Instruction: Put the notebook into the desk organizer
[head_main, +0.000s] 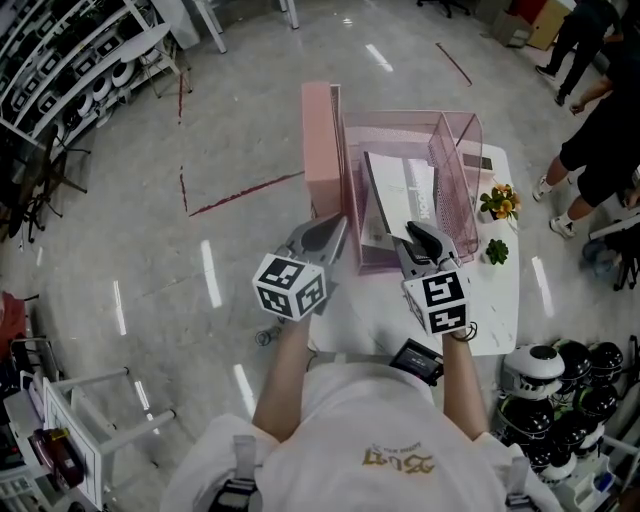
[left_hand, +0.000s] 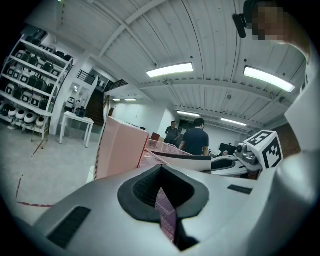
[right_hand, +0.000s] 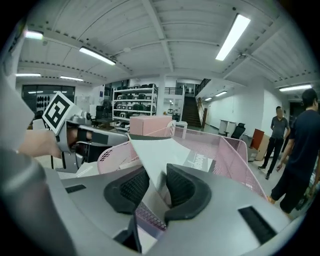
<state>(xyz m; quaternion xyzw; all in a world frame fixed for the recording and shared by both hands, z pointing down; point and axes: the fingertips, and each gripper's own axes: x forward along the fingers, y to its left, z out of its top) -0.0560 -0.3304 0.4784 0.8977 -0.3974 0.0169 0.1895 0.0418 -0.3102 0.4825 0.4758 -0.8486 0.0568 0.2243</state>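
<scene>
The notebook leans on edge inside the pink mesh desk organizer, with its long axis running away from the person and its cover facing right. A dark band on the cover carries white print too small to read. The right hand-held gripper stands narrowly apart around the notebook's near corner. The left hand-held gripper pinches the organizer's near-left mesh wall. Open room lies between the notebook and the right wall. The organizer stands at the white bench's left edge.

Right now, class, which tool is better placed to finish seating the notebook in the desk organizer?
Right. The right tool has the notebook between its parted jaws, leaning inside the pink desk organizer. The left tool is clamped on its mesh wall, probably steadying it.
</scene>
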